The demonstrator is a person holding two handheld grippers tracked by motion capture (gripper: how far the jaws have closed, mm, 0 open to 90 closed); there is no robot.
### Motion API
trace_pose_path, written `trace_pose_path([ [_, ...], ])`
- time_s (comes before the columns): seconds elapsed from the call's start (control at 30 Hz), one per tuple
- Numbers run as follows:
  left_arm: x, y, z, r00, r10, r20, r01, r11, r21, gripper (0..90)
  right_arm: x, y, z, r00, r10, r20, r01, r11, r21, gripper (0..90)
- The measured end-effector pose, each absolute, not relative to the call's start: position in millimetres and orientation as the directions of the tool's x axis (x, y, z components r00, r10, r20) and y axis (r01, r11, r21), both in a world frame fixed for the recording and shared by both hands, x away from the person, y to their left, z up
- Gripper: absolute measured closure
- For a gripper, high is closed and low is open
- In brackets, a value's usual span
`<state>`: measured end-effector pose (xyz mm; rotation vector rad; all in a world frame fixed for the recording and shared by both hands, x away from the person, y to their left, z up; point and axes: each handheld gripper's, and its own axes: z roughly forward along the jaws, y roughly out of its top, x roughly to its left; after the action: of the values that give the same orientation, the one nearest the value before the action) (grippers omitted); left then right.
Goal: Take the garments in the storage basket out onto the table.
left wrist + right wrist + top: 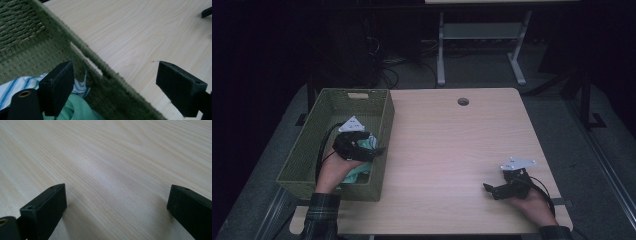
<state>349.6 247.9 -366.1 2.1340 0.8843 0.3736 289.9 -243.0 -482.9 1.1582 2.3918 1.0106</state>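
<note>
Cloth (pixel 75 110), mint green, lies bunched in the near end of the green woven basket (pixel 307 150), with a white blue-striped cloth (pixel 15 86) just beside it. My left gripper (pixel 374 149) hangs over that near right corner, jaws spread wide and gripping nothing; in the left gripper view one jaw sits above the cloths inside and the other is out over the table (pixel 452 150), the basket's right wall running between them. Basket stands on the table's left edge, handle slot at its far end. My right gripper (pixel 490 189) rests low on the table's near right part, well apart from the basket, jaws also wide apart and empty; bare wood grain lies between them in the right gripper view. Plaid sleeve (pixel 319 217) on my left arm.
</note>
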Motion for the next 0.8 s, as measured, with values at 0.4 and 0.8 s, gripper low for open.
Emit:
trace_pose_path([
  [0.4, 354, 263, -374, 0.707, 0.705, -0.054, 0.484, -0.425, 0.765, 14.5, 290, -243, -483, -0.632, 0.774, 0.035, 0.565, 0.430, 0.705, 2.1],
  [0.8, 352, 281, -371, 0.679, 0.728, -0.095, 0.497, -0.360, 0.790, 15.2, 290, -243, -483, -0.632, 0.774, 0.035, 0.565, 0.429, 0.704, 2.1],
])
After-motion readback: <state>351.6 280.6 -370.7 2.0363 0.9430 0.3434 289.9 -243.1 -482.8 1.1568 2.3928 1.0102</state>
